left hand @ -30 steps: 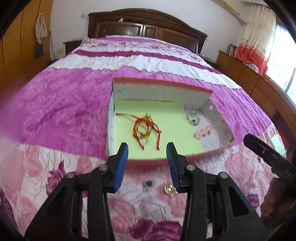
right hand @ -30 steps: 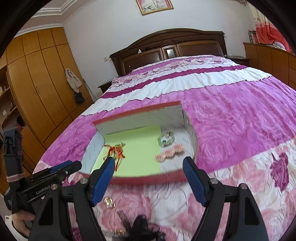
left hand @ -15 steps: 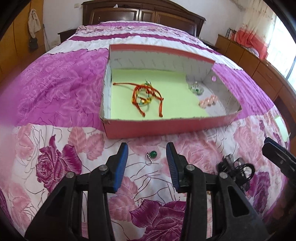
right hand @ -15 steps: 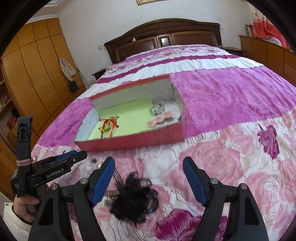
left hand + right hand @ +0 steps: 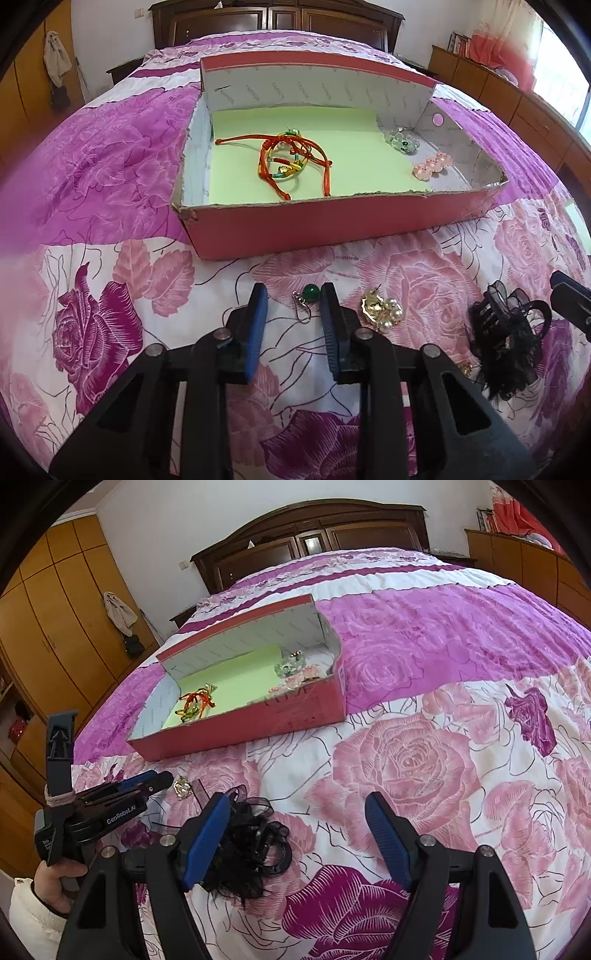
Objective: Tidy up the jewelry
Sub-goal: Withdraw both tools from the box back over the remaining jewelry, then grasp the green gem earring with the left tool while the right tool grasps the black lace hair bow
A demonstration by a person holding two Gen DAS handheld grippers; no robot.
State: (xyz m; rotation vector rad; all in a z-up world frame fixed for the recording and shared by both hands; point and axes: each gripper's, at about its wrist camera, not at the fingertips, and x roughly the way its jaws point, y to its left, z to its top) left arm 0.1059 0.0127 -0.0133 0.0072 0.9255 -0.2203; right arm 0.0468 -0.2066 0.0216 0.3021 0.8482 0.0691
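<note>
From the left wrist view, the left gripper (image 5: pixel 294 295) hangs low over the bed (image 5: pixel 110 177), its jaws partly open around a green bead earring (image 5: pixel 308 295) that lies on the bedspread; the bead sits just beside the right pad, and I cannot tell if they touch. A gold and pearl earring (image 5: pixel 380 308) lies just right of it, and a black hair clip (image 5: pixel 506 328) farther right. Beyond them stands the red box (image 5: pixel 314 225), holding a red cord bracelet (image 5: pixel 291 160), a clear bracelet (image 5: pixel 402 142) and pink beads (image 5: pixel 434 166).

From the right wrist view, the right gripper (image 5: pixel 295 818) is wide open and holds nothing. Its left pad overlaps the hair clip (image 5: pixel 255 849). The box (image 5: pixel 258 723) lies farther up the bed, toward the headboard (image 5: pixel 314 535).
</note>
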